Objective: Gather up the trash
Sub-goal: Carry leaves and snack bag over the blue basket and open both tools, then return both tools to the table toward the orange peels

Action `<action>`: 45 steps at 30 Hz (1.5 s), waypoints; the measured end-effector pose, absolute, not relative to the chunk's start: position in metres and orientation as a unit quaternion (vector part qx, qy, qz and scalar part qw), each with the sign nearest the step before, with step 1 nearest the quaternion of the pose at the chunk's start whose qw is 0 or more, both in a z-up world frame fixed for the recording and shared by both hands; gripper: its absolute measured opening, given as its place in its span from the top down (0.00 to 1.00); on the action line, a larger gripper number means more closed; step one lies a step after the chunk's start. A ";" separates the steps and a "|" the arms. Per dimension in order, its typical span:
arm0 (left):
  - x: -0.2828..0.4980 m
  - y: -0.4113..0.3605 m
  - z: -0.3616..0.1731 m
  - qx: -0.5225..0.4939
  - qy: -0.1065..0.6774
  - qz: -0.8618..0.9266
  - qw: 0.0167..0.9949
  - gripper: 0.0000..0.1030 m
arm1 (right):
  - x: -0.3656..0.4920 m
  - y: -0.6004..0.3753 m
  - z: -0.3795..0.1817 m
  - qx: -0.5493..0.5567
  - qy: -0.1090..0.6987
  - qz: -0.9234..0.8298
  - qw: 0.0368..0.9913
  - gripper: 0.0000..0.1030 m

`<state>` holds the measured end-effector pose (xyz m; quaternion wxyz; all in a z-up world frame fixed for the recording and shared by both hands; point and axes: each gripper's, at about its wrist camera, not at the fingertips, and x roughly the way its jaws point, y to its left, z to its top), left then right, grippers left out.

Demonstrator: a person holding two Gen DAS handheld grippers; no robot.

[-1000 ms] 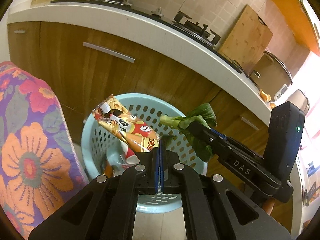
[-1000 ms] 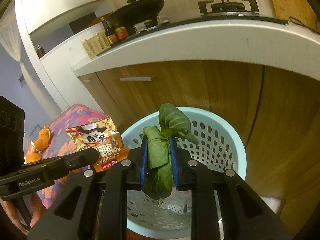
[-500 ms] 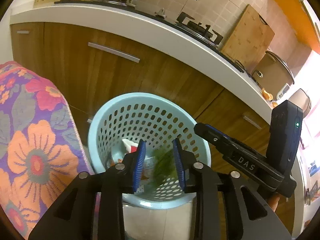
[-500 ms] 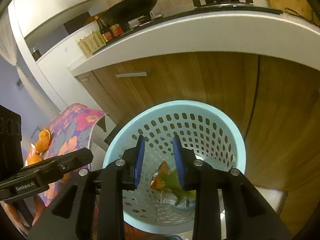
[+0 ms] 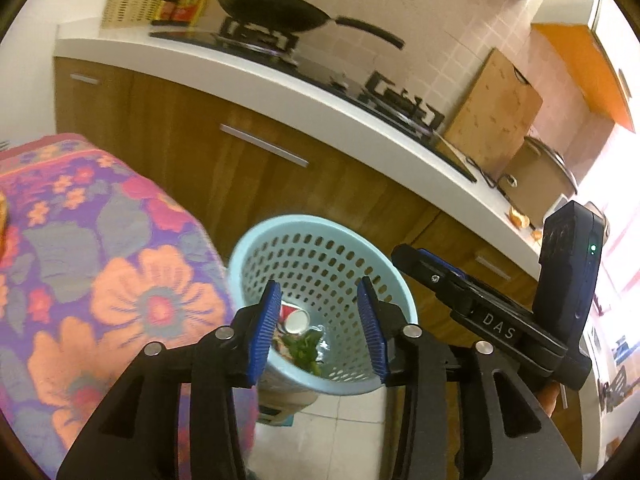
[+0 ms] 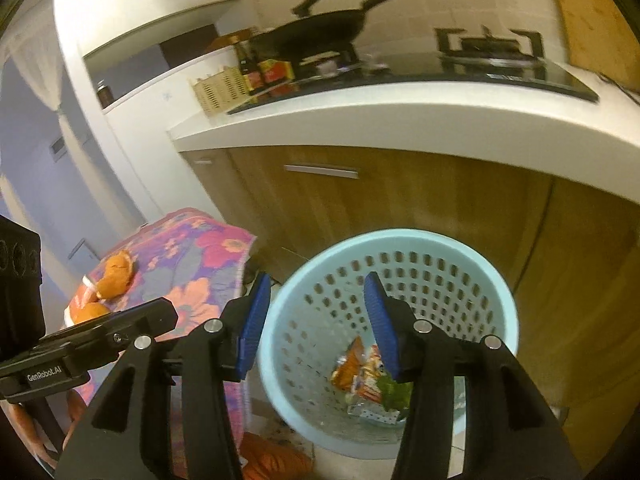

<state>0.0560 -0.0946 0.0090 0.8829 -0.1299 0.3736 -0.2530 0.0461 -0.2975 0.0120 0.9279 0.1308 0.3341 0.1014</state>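
Below both grippers stood the pale blue perforated plastic basket (image 6: 496, 280). The left gripper (image 5: 320, 326) and the right gripper (image 6: 316, 320) had just been opening, with nothing between their jaws. The orange snack wrapper (image 6: 352, 368) and green leaf (image 6: 394, 394) lay at the bottom of the basket.

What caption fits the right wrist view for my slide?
Right tool open and empty above the blue basket, snack wrapper and greens lying inside.
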 end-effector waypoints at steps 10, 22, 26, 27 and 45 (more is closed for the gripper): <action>0.021 -0.009 0.022 -0.145 0.348 -0.171 0.910 0.56 | 0.047 -0.216 0.034 0.089 0.326 0.165 0.926 0.56; -0.009 0.110 0.017 -0.207 0.326 -0.069 0.920 0.56 | 0.056 -0.086 0.039 0.001 0.336 0.246 0.909 0.56; -0.028 0.144 0.014 -0.213 0.314 -0.028 0.925 0.52 | 0.061 -0.053 0.034 -0.023 0.345 0.260 0.902 0.56; -0.031 0.151 0.013 -0.214 0.313 -0.020 0.925 0.52 | 0.063 -0.045 0.032 -0.026 0.347 0.262 0.900 0.56; -0.020 0.204 -0.023 -0.237 0.347 -0.014 0.907 0.48 | 0.126 0.064 -0.003 -0.016 0.408 0.276 0.870 0.46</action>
